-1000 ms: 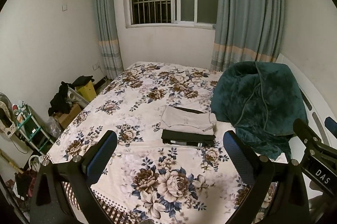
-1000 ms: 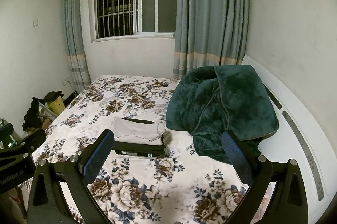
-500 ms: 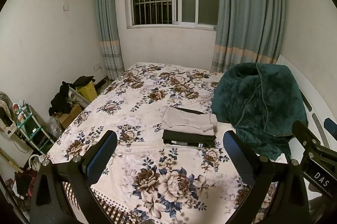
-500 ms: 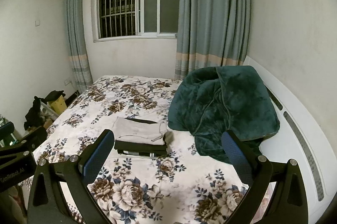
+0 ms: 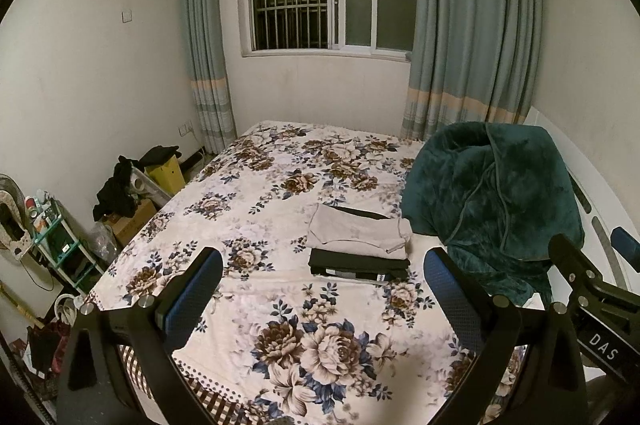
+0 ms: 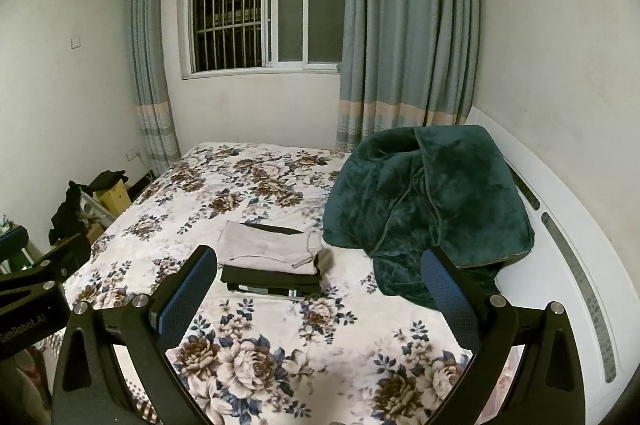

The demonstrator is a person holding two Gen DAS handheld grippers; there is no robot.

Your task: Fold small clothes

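- Folded stack (image 5: 360,249) sits mid-bed on the floral sheet (image 5: 280,305) — beige piece (image 6: 268,247) on top, dark garment (image 6: 272,281) beneath, edges squared.
- It lies straight ahead of both my tools and well apart, long axis running left-to-right across my view.
- From my right gripper (image 6: 320,301) the stack sits left of centre; from my left gripper (image 5: 324,299) slightly right — so it's between them, neither clearly nearer.
- Both sets of jaws spread wide, holding nothing.
- Green blanket (image 5: 492,193) is heaped just beside the stack on its right.
- No loose garment visible on the bed — folding looks done, I'd judge.
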